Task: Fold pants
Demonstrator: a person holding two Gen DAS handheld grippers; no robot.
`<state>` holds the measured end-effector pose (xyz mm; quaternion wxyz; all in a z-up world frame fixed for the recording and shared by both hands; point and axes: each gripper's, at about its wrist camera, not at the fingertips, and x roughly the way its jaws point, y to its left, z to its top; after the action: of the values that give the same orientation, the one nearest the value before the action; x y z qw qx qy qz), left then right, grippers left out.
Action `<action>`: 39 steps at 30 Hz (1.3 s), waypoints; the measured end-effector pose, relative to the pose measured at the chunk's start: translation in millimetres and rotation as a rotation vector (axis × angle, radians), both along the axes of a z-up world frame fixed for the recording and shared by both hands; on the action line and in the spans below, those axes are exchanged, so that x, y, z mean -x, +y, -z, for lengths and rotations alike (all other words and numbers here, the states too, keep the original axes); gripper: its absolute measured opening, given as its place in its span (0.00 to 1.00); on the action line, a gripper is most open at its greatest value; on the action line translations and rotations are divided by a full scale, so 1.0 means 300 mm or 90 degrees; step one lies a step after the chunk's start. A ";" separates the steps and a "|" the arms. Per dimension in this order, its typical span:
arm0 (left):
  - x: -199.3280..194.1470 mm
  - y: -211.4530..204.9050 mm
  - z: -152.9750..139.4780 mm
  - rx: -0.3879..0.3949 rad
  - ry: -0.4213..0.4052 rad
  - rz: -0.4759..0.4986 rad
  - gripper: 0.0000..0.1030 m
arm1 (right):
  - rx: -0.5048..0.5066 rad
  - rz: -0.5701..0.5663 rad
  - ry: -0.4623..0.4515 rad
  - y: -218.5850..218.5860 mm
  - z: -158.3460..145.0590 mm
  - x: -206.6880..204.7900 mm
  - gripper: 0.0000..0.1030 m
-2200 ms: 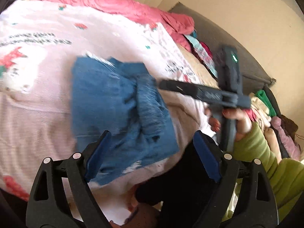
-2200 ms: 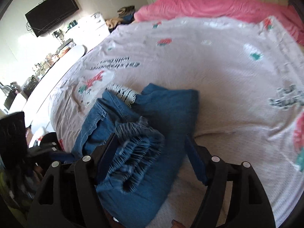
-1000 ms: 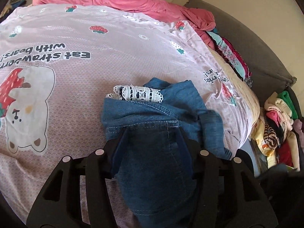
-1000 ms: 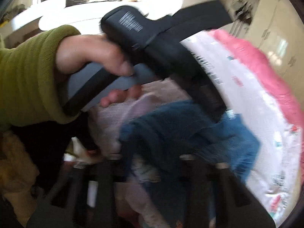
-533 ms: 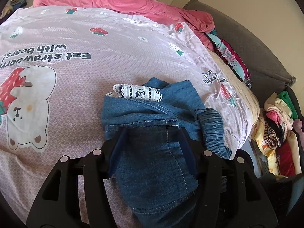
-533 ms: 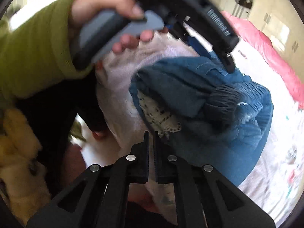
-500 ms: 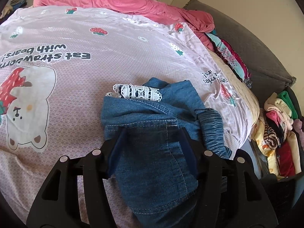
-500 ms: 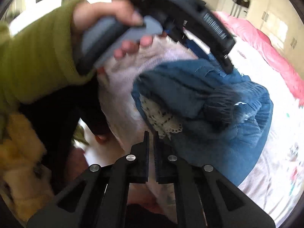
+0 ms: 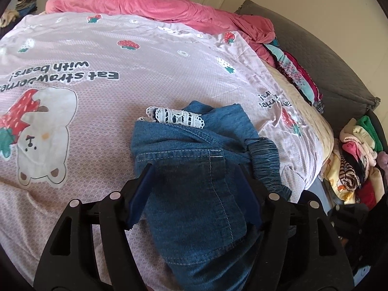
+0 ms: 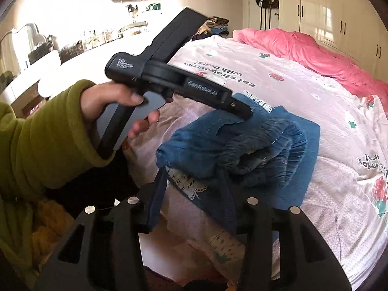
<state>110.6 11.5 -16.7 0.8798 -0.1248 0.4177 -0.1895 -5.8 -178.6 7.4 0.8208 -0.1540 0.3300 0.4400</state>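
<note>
The denim pants (image 9: 194, 169) lie bunched on the pink strawberry-print bedspread (image 9: 97, 92), right ahead of both grippers; the left gripper (image 9: 194, 181) straddles the folded denim, jaws opening, pads not visibly pressing it; the right gripper (image 10: 194, 189) sits just short of the pile's lace-trimmed edge (image 10: 186, 184), jaws opening with nothing gripped; a pink duvet (image 9: 145, 4) lies well beyond.
</note>
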 end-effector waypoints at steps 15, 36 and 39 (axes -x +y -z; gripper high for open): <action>0.130 -0.003 -0.093 -0.016 -0.042 -0.018 0.76 | -0.071 0.076 -0.008 -0.129 -0.059 -0.036 0.66; 0.152 0.060 -0.001 0.006 0.012 -0.064 0.89 | -0.118 0.296 0.145 -0.300 0.026 -0.275 0.66; 0.140 0.044 0.032 0.015 0.031 -0.056 0.85 | -0.124 0.293 0.179 -0.293 0.057 -0.332 0.66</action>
<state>68.7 24.8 -26.2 0.8754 -0.1577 0.4307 -0.1527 93.8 -266.4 -9.8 0.8561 0.0669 0.4233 0.2888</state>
